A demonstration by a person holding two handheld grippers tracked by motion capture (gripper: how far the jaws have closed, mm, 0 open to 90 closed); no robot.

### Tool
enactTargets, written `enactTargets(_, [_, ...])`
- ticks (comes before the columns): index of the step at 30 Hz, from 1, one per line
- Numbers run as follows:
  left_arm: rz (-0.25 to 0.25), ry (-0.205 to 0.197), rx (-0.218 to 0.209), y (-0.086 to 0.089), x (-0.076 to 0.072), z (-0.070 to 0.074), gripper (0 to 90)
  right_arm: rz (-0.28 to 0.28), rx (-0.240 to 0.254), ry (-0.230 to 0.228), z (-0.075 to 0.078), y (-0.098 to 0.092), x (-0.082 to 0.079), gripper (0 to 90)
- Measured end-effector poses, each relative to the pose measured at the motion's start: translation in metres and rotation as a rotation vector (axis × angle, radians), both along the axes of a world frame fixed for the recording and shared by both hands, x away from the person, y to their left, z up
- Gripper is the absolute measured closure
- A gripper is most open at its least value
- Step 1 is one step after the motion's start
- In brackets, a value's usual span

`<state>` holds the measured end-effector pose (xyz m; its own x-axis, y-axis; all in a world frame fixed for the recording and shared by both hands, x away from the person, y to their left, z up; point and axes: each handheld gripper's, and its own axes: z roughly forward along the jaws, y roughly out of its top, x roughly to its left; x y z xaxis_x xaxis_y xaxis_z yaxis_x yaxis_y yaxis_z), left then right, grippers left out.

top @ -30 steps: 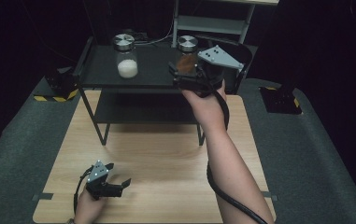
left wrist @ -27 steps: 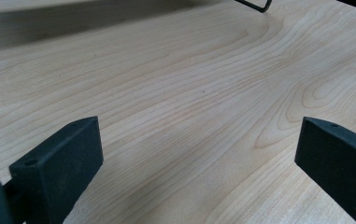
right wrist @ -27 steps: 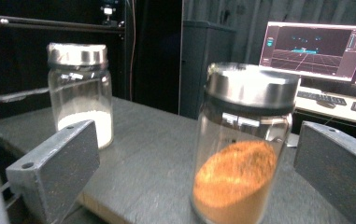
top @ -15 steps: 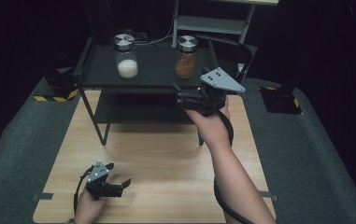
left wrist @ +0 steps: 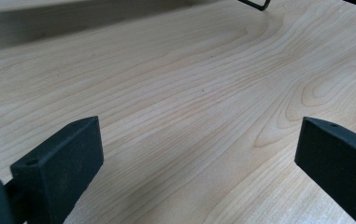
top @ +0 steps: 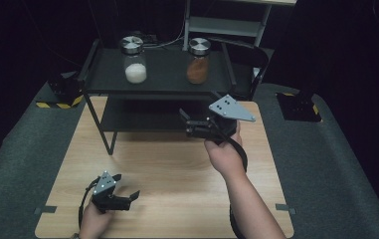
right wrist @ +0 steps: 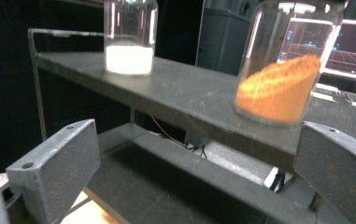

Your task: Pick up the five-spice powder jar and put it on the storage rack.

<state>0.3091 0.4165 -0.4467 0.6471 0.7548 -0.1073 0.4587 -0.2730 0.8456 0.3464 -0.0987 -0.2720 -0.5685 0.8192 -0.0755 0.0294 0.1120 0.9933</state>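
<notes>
Two glass jars with metal lids stand on the top of a black two-level shelf [top: 167,84]: one with white powder [top: 136,65] [right wrist: 130,46] at the left, one with orange powder [top: 197,63] [right wrist: 281,79] at the right. My right gripper [top: 184,123] hangs open in front of the shelf's lower level, below and in front of the orange jar, with nothing between its jaws. My left gripper [top: 130,196] rests open low over the wooden table [left wrist: 189,93] near its front left.
The shelf stands at the far end of the light wooden table [top: 167,169], on thin black legs [top: 108,144]. A grey rack [top: 227,25] rises behind it. Dark grey mats [top: 336,164] flank the table. Lit monitors [right wrist: 348,46] glow behind the orange jar.
My right gripper has let go of the orange jar, which now stands on the top shelf, and has drawn back toward me and down. The left gripper has stayed put.
</notes>
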Motion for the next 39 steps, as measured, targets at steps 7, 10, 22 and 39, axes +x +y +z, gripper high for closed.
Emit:
enactTargets(7, [-0.001, -0.001, 0.003, 0.000, 0.000, 0.000, 1.3, 0.001, 0.007, 0.037, -0.017, -0.004, -0.006, 0.0])
enactTargets(10, [-0.002, 0.000, 0.004, 0.000, 0.000, 0.000, 1.3, -0.002, 0.007, 0.051, -0.024, -0.006, -0.008, 0.0])
enactTargets(22, [-0.002, 0.000, 0.005, -0.001, 0.000, 0.000, 1.3, 0.009, -0.036, 0.098, -0.059, -0.011, -0.022, 0.0])
enactTargets(39, [0.004, -0.002, 0.007, -0.001, -0.001, 0.001, 1.3, 0.011, -0.093, 0.201, -0.117, -0.017, -0.039, 0.0])
